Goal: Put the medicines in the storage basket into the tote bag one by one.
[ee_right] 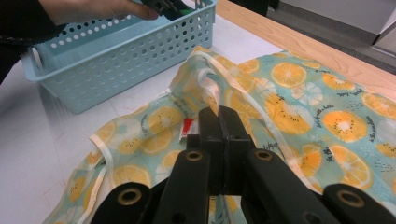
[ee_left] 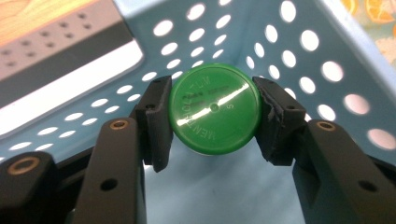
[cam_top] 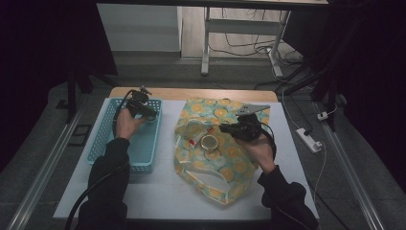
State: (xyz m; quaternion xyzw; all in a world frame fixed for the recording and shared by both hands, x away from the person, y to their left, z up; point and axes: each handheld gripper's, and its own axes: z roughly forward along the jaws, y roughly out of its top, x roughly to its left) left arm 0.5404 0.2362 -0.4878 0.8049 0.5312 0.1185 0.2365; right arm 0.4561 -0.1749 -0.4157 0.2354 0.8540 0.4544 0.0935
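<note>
Right now the left tool (ee_left: 214,116) sits inside the blue basket (cam_top: 106,139), at about ten o'clock on the white counter (cam_top: 158,196). Its two black pads (ee_left: 159,123) touch the round sides of a green cap (ee_left: 215,108), one pad on each side, so the tool is pinching the cap. Under the cap there may be a small bottle or jar, but I cannot see it. The cap looks hard, smooth and shiny, so it could slip or spin if the squeeze is weak. It also looks small and light, so I think a gentle, even squeeze is enough. The best place to hold it is just where the pads are now, straight across the middle of the round edge. The right tool (ee_right: 219,122) is pressed together on a fold of the orange-print cloth bag (cam_top: 239,165), near the middle of the counter. The bag is soft and floppy, so it bends and sags where it is not held. A round metal lid (cam_top: 209,142) shows at the bag's opening, at about nine o'clock from the right tool.
</note>
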